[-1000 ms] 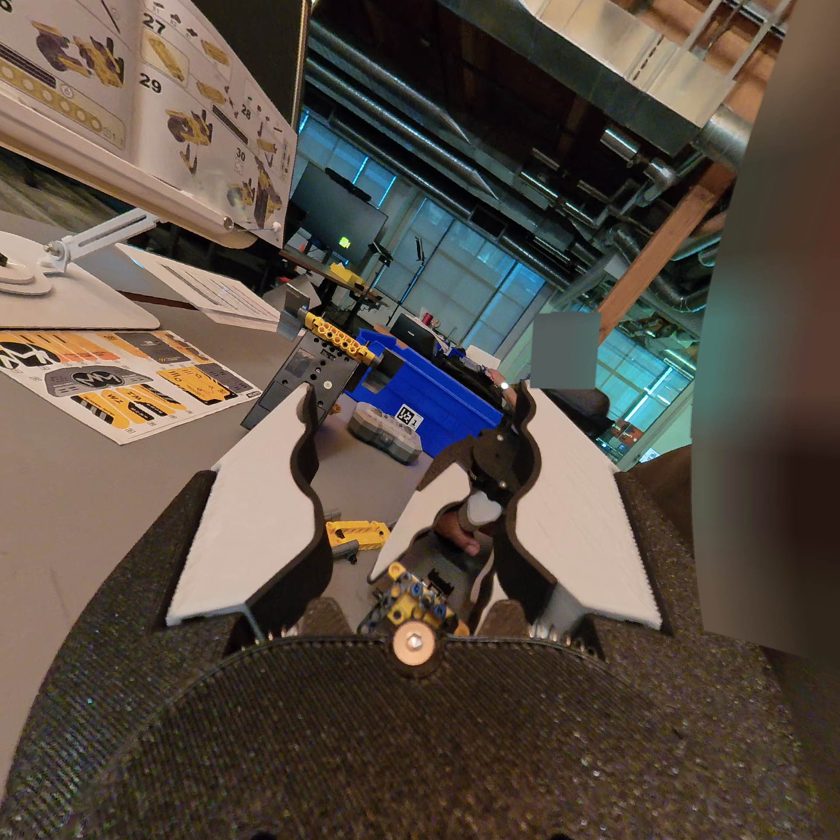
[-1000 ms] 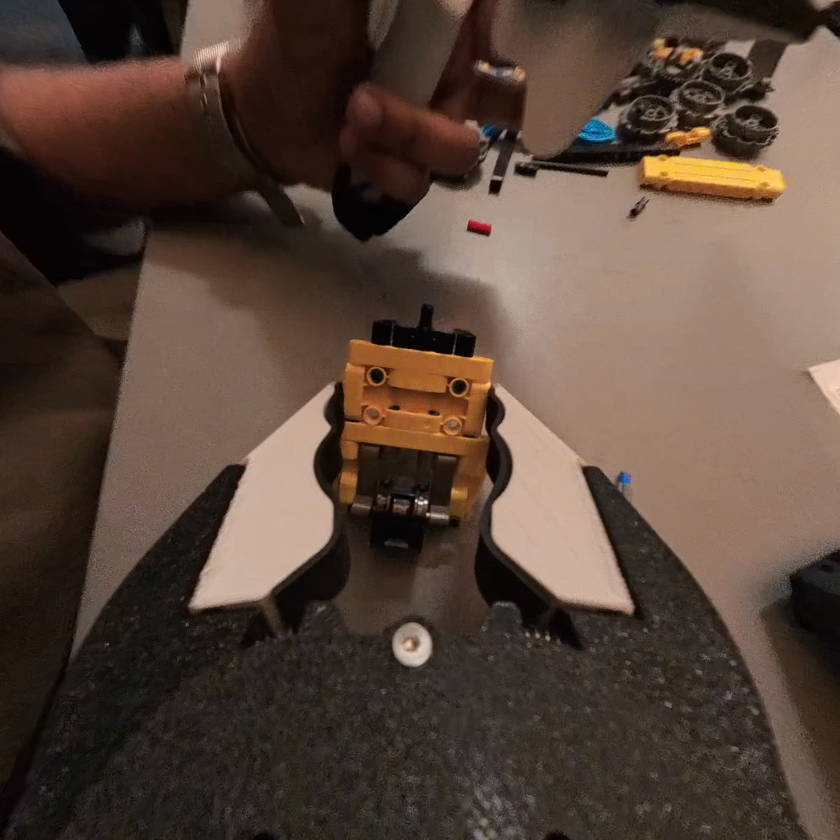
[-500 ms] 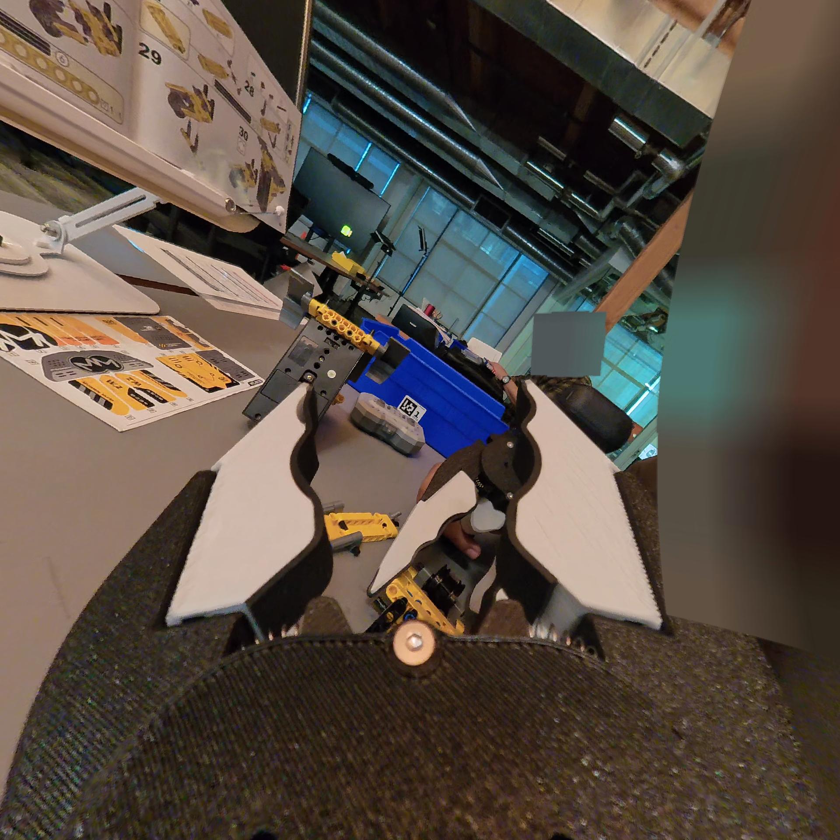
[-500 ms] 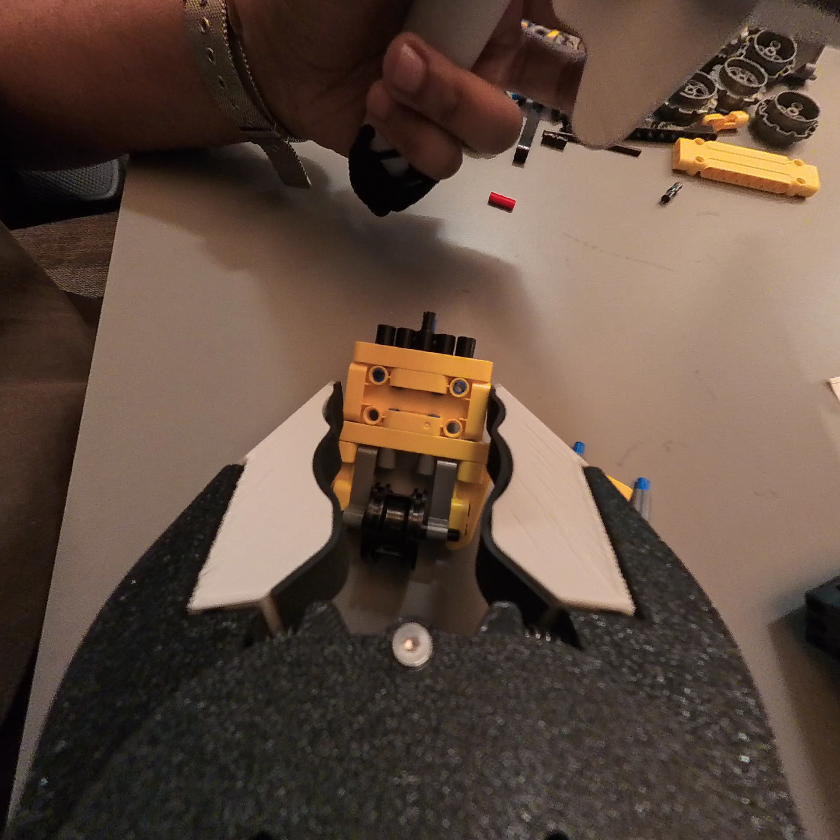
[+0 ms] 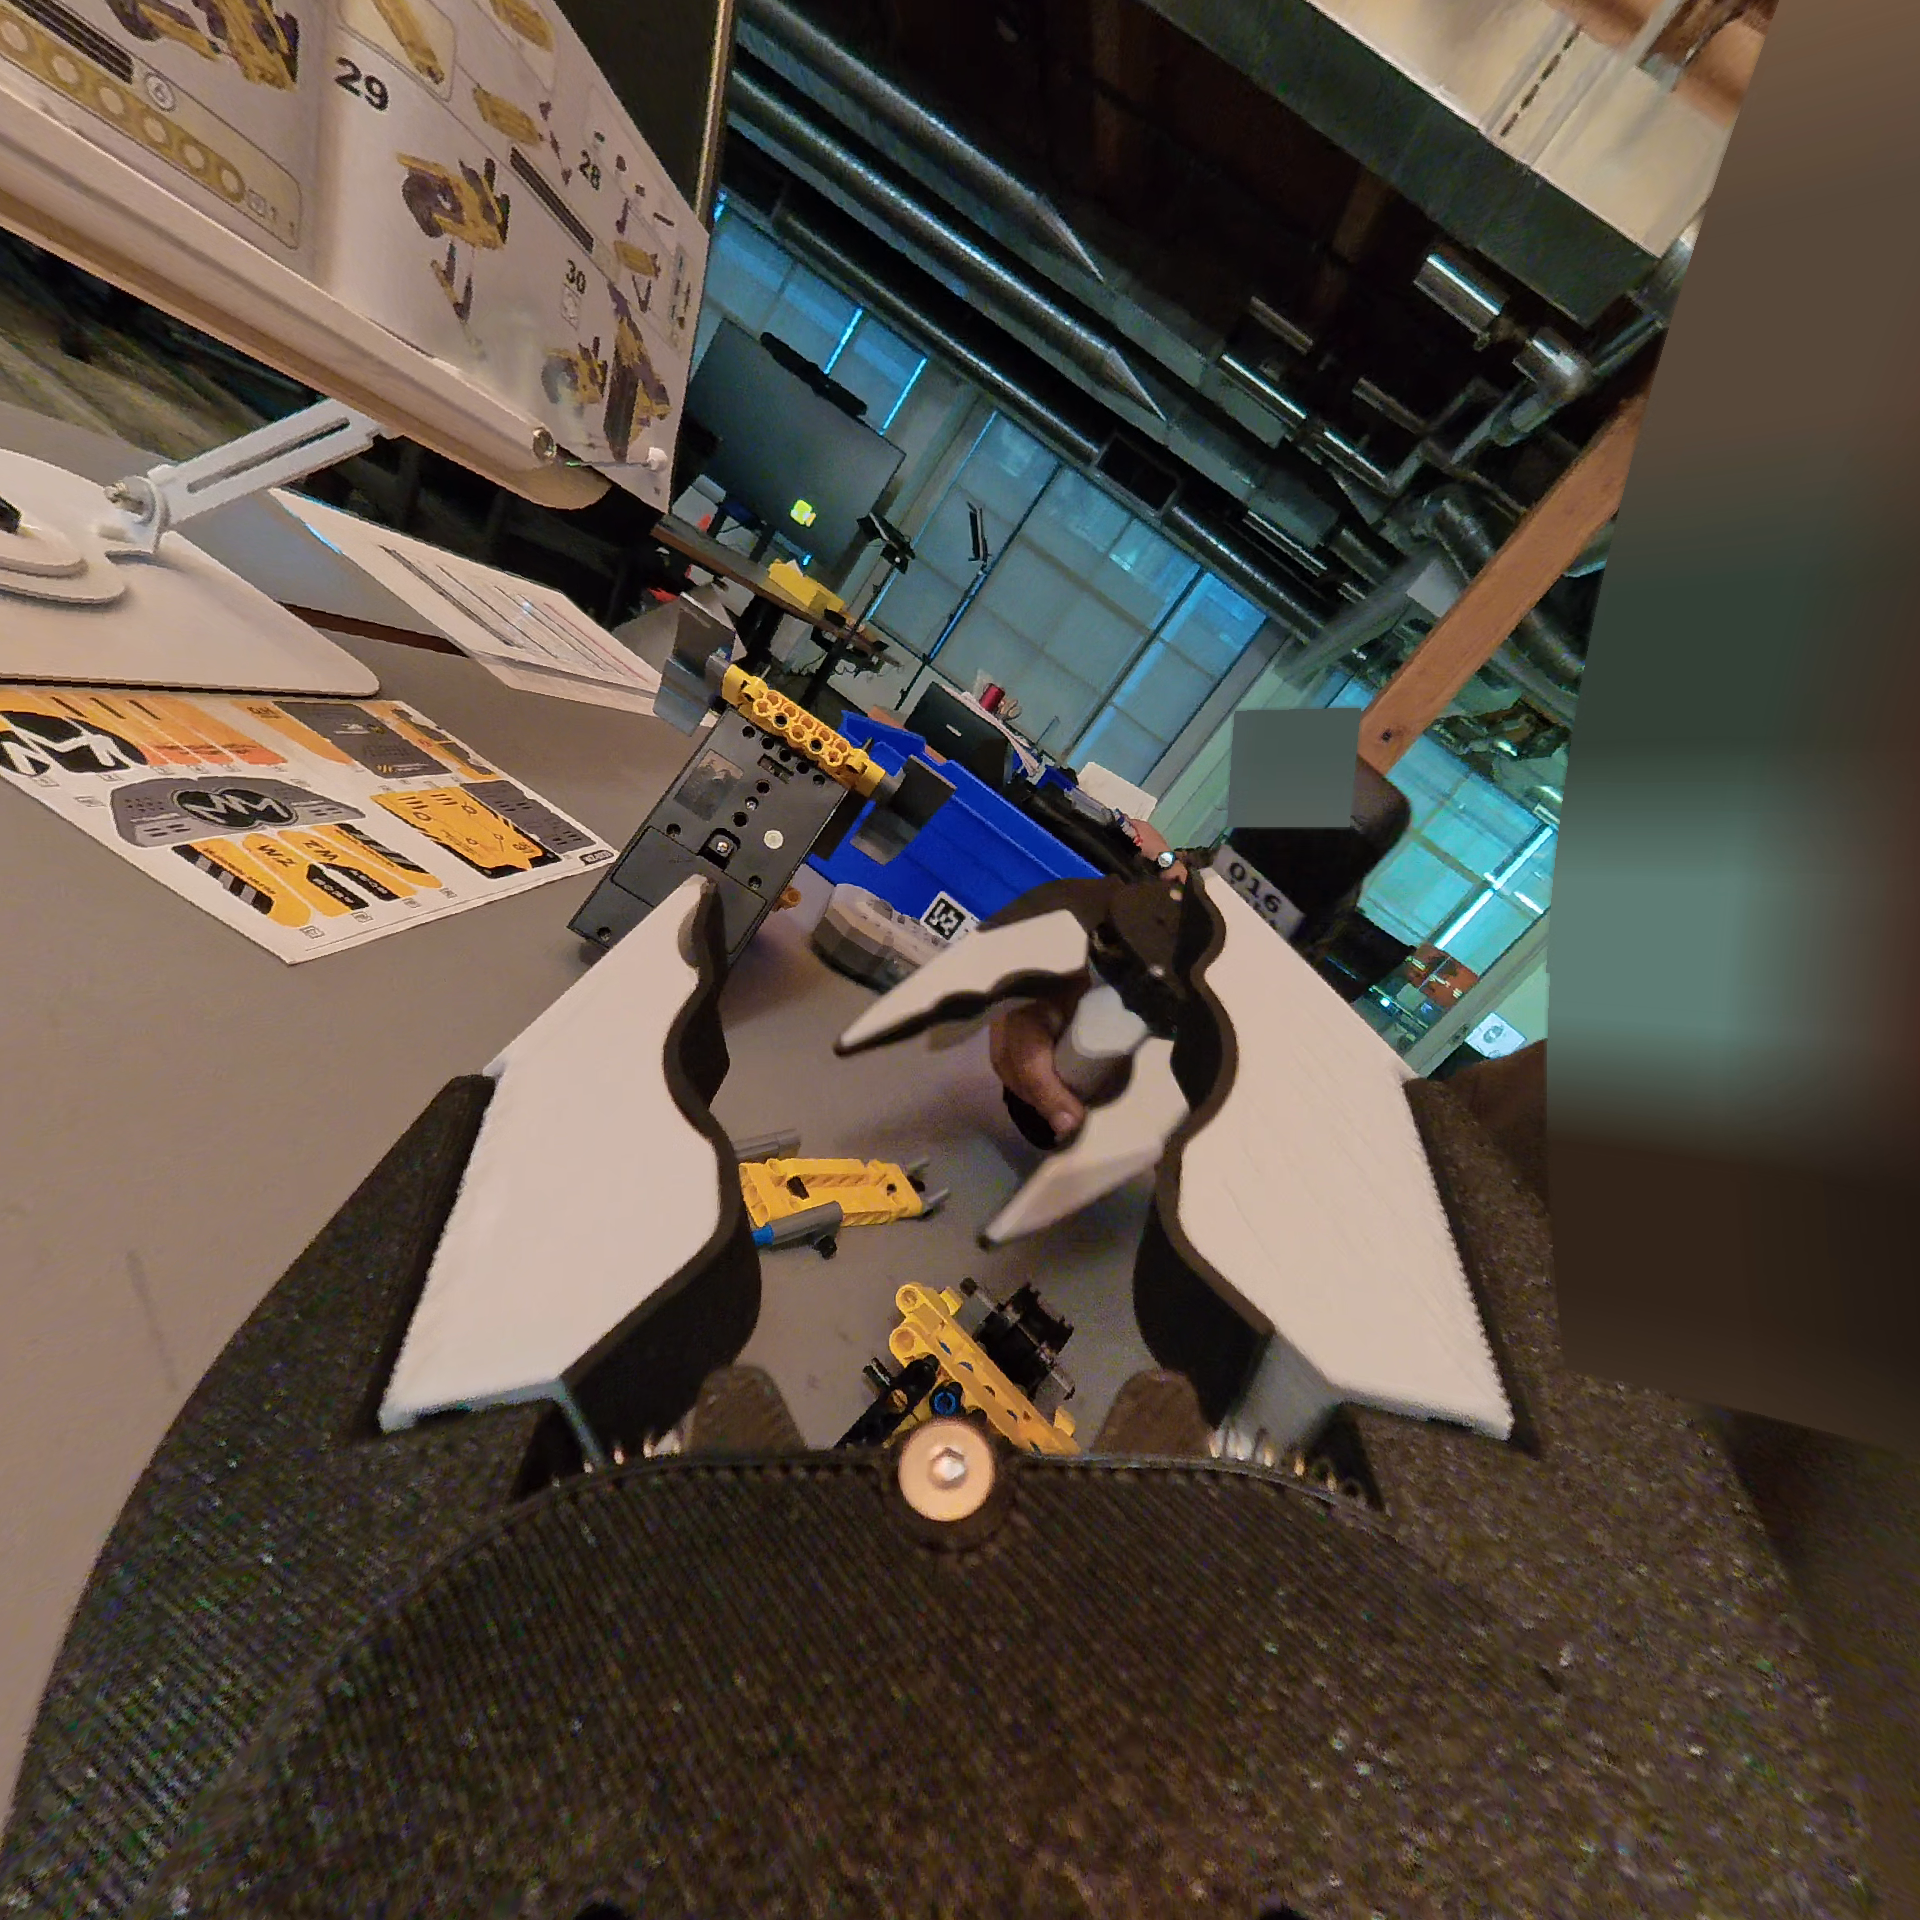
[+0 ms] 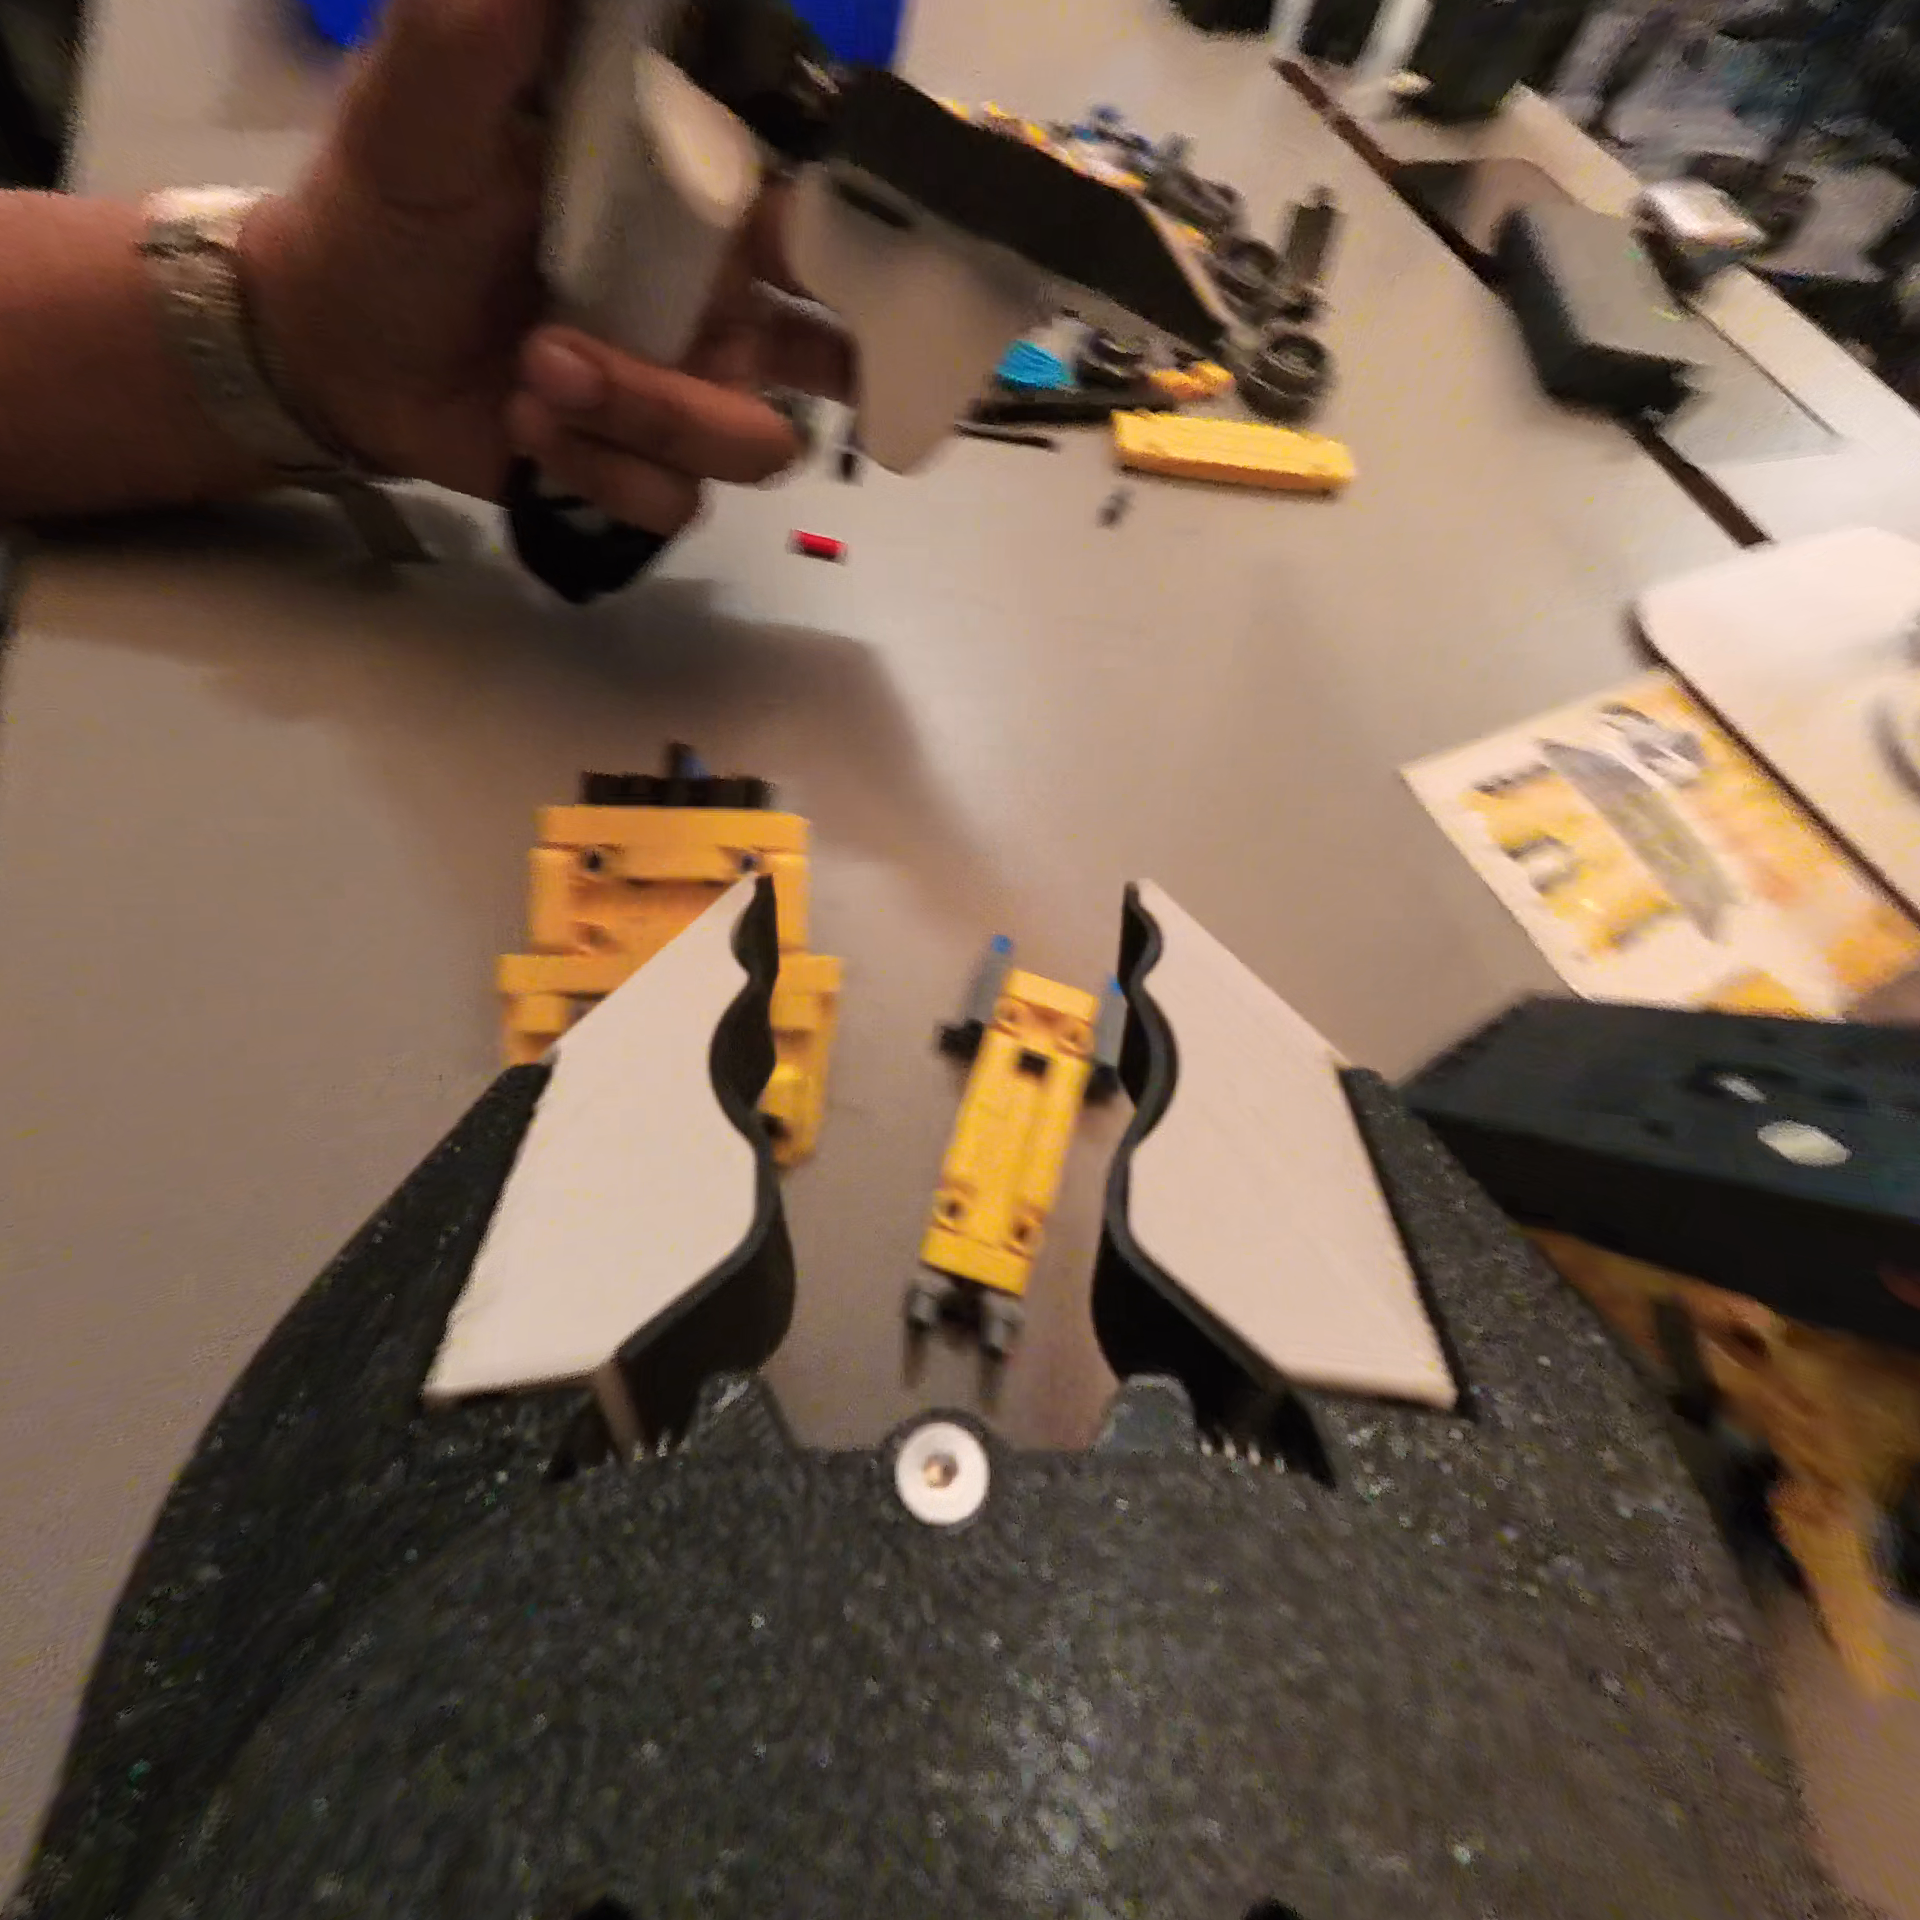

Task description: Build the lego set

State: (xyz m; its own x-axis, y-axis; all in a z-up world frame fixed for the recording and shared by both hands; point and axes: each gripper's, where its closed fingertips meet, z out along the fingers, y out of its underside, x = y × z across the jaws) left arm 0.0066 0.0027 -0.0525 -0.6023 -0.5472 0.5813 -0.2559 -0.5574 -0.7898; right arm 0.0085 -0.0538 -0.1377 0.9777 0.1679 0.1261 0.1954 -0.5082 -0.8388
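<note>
The right gripper (image 6: 945,894) has its fingers (image 6: 644,1122) spread wide and empty, held above the grey table (image 6: 312,831). Between them on the table lies a small yellow brick piece (image 6: 1003,1122) with grey, blue-tipped pins along its sides — nearer the right-hand finger, though whether it touches cannot be told. Partly behind the left-hand finger lies a larger yellow block assembly (image 6: 582,914) with a black row at its far end. Just outside the right-hand finger a black box-shaped unit (image 6: 1662,1132) sits on a yellow build. Farther ahead are a small red piece (image 6: 818,544), a long yellow beam (image 6: 1231,462) and a cluster of black wheels (image 6: 1283,364). A printed sheet (image 6: 1662,862) lies to the right. The picture is blurred.

The left gripper (image 5: 951,904) is also wide open and holds nothing. Low between its fingers (image 5: 592,1164), close to the gripper body, the yellow block assembly (image 5: 966,1361) lies on the table (image 5: 208,1091); ahead of it, near the left-hand finger, is the small yellow brick piece (image 5: 831,1190). Beyond that the other gripper (image 5: 1049,1049) shows, gripped by a hand (image 5: 1034,1070), its fingers apart. Past the left fingertip a black unit (image 5: 727,831) topped with a yellow beam stands tilted, a blue bin (image 5: 956,847) behind it. Off to the left lie a sticker sheet (image 5: 291,810) and a white stand base (image 5: 187,623) — an instruction page (image 5: 343,177) is propped above.
</note>
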